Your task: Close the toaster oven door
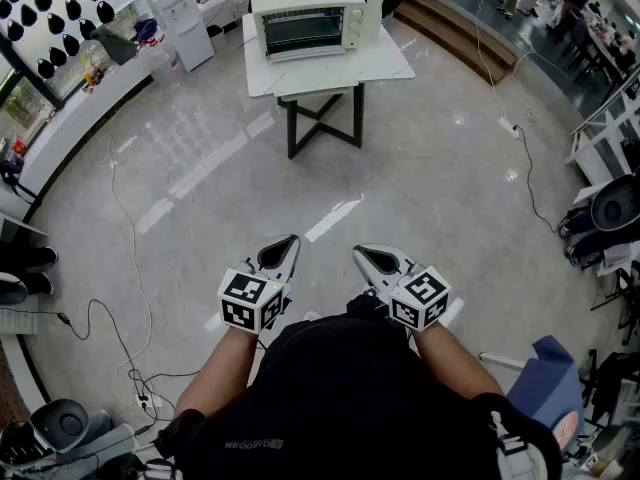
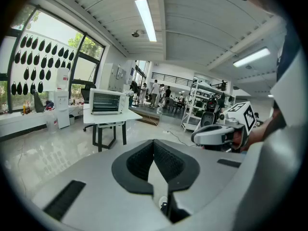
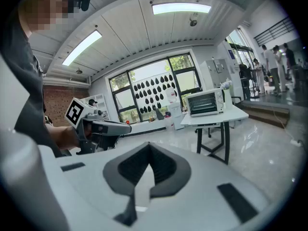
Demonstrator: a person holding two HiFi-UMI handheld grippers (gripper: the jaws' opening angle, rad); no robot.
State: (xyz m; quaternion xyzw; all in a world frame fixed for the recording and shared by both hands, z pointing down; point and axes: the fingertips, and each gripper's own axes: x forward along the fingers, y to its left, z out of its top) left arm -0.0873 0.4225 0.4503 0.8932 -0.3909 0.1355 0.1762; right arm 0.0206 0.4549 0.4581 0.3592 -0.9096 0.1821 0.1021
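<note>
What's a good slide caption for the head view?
Person holds left gripper and right gripper, both shut and empty, facing a toaster oven on a white table across the floor.

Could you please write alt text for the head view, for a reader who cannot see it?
Seen from above, a person holds the left gripper and right gripper out in front, both shut and empty, over a glossy floor. Far ahead, a white toaster oven stands on a white table, untouched.
</note>
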